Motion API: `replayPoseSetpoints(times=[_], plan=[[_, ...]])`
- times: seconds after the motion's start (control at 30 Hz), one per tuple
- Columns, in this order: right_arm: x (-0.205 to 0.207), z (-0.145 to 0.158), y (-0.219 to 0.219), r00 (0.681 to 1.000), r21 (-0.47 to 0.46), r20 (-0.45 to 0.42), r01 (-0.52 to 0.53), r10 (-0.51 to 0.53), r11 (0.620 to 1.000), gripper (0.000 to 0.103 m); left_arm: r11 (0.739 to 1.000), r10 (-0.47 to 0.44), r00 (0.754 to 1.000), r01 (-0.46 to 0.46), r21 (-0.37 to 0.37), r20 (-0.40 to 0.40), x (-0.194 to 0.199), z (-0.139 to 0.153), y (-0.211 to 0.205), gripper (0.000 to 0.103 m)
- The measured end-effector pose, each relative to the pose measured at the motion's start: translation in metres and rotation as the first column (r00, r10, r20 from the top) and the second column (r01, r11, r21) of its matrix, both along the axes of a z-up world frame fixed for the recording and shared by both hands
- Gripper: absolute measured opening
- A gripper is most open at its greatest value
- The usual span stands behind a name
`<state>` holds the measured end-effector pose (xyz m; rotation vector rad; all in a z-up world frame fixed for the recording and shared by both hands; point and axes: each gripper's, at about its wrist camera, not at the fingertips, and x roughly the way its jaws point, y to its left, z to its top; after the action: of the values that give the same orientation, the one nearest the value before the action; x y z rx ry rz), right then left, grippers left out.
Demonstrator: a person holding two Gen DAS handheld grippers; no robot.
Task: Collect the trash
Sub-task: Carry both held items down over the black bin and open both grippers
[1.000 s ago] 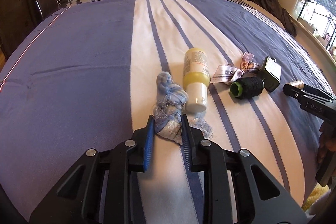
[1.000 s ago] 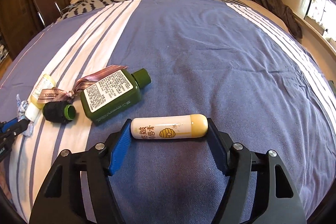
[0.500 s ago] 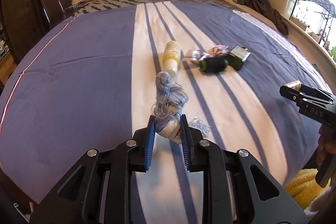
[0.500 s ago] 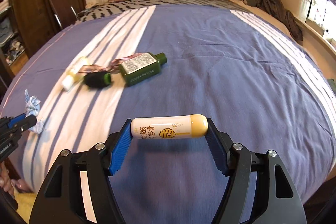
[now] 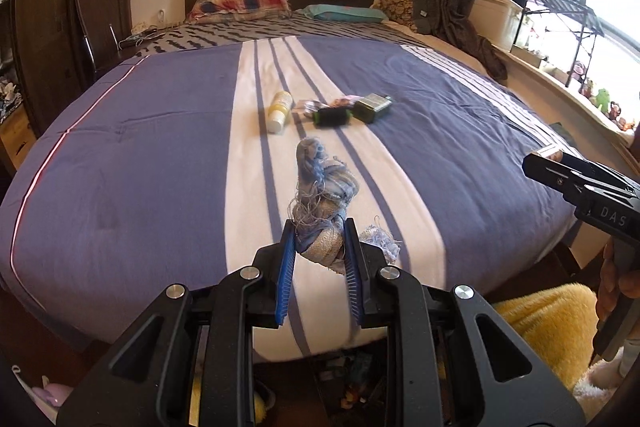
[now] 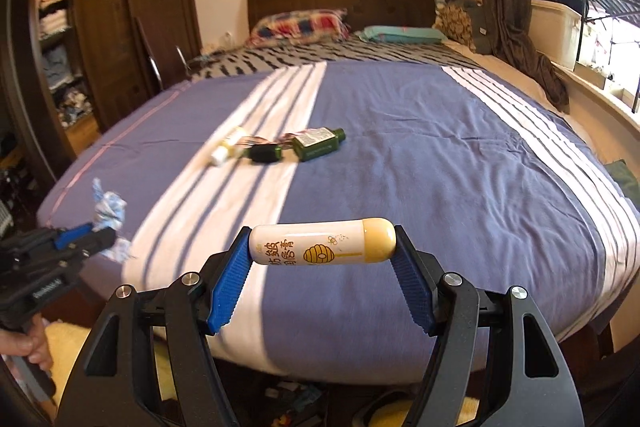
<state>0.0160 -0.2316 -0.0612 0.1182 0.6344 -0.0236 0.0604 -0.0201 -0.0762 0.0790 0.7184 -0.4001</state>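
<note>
The left hand-held gripper [image 5: 319, 247] is nearly closed, its blue pads pinching a frayed wad of blue cloth scrap [image 5: 322, 187] above the foot of the bed [image 5: 160, 155]. The right hand-held gripper [image 6: 322, 247] stands wide, clamping a cream tube with a beehive print [image 6: 322, 245] end to end, above the same edge. Mid-bed lie a yellow bottle [image 5: 279, 111], a black spool [image 5: 332, 117] and a green bottle [image 5: 374, 105], close together.
</note>
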Motion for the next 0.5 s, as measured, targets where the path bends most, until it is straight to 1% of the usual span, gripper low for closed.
replayPoseSetpoints(times=[0.13, 0.27, 0.37, 0.47, 0.5], plan=[[-0.030, -0.005, 0.008, 1.000, 0.003, 0.004, -0.009, 0.009, 1.000, 0.069, 1.000, -0.022, 1.000, 0.022, 0.011, -0.017, -0.031, -0.013, -0.002, 0.022], [-0.046, -0.028, 0.012, 0.999, 0.017, -0.044, -0.009, 0.010, 1.000, 0.069, 0.999, -0.026, 0.998, 0.028, 0.032, -0.062, -0.050, -0.036, -0.004, 0.022], [-0.051, -0.047, 0.017, 0.995, 0.024, -0.093, -0.022, 0.024, 0.999, 0.069, 0.998, -0.035, 0.993, 0.041, 0.045, -0.115, -0.060, -0.057, -0.006, 0.022], [-0.059, -0.065, 0.025, 0.990, 0.028, -0.137, -0.039, 0.043, 0.999, 0.069, 0.996, -0.044, 0.983, 0.056, 0.063, -0.176, -0.067, -0.081, -0.011, 0.022], [-0.061, -0.070, 0.027, 0.987, 0.031, -0.151, -0.043, 0.047, 0.999, 0.069, 0.996, -0.047, 0.977, 0.062, 0.069, -0.209, -0.068, -0.093, -0.012, 0.022]])
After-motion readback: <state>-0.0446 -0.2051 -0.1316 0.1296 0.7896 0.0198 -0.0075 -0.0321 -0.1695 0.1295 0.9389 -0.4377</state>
